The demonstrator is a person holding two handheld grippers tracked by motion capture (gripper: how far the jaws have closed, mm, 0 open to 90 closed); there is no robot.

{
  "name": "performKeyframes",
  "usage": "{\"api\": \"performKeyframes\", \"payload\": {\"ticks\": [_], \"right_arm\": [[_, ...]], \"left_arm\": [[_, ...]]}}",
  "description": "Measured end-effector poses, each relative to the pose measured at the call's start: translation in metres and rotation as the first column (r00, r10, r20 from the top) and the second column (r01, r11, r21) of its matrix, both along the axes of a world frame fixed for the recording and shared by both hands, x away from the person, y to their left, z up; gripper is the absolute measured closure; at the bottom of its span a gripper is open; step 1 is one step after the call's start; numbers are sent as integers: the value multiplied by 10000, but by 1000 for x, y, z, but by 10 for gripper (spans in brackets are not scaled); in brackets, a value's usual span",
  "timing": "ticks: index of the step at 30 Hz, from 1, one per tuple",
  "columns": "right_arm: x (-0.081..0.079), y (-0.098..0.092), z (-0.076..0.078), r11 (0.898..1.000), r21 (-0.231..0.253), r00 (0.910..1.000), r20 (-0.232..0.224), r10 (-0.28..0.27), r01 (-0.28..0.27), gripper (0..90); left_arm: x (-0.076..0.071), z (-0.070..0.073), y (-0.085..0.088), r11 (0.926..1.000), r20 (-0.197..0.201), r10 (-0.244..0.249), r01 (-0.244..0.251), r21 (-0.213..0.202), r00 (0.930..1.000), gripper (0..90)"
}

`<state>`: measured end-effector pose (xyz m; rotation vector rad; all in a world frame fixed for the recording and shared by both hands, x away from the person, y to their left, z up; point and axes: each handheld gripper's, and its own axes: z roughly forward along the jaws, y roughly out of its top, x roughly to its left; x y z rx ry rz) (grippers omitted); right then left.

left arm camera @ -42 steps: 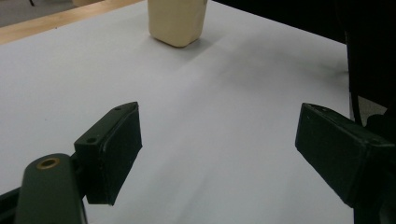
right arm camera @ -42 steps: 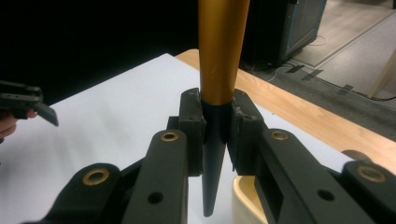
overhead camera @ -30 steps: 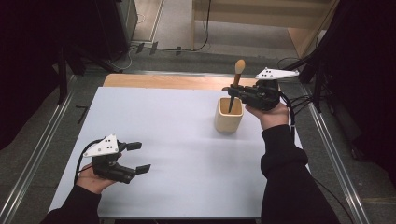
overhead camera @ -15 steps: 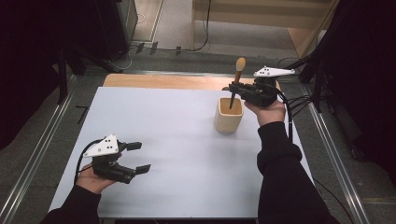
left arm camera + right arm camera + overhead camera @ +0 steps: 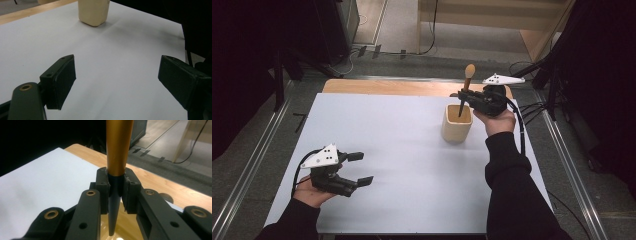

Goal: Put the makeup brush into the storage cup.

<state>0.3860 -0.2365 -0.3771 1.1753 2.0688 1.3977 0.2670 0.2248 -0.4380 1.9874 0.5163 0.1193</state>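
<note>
- A brush [image 5: 465, 92] is being held upright by the right gripper [image 5: 462, 96], its long axis standing nearly vertical, tilted only slightly, with the rounded tan end at the top and the dark pointed end at the bottom.
- The pointed end is being held directly over the open mouth of a cream-coloured cup [image 5: 456, 124]; in the right gripper view the tip [image 5: 112, 225] is seen hanging above the cup's pale inside, whether just above the rim or just within it cannot be told.
- The jaws are being kept narrow, clamped on the dark taper just below the golden shaft [image 5: 117, 147], one pad on each side.
- The cup is standing on the white table [image 5: 402, 150] toward its far right part, just beside the right hand [image 5: 498, 120] and directly under the gripper; a straight drop along the brush's own axis is judged to be the move that the relation calls for.
- The right hand is by far the nearer; the left gripper [image 5: 358, 168] is being held low at the near left of the table, well apart from the cup.
- Its jaws are being held wide, with nothing between them; in the left gripper view the cup [image 5: 93, 12] is seen far ahead across bare table.
- Nothing is seen standing between the brush tip and the cup; the cup's rim is judged to be the only edge that could be clipped if the brush is being tilted on the way down.
</note>
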Motion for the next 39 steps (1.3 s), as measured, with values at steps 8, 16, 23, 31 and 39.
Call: {"api": "performKeyframes", "payload": {"ticks": [8,16,23,31,39], "right_arm": [[-1,1,-18,9999,86,9996,-276,-113,115,786],[-1,3,-26,10000,47,9989,-456,-85,87,785],[0,7,-30,10000,27,9985,-553,-49,50,784],[0,10,-35,10000,-13,9984,-568,6,-7,783],[1,9,-38,10000,-6,9971,-764,51,-52,692]], "left_arm": [[0,0,1,10000,3,19,-19,-20,10000,153],[0,0,0,10000,-24,7,-7,0,10000,153],[0,0,0,10000,-14,10,-10,-3,10000,153],[1,0,1,10000,-30,36,-36,-2,10000,153],[1,-1,0,10000,-51,-17,17,4,10000,153]]}}
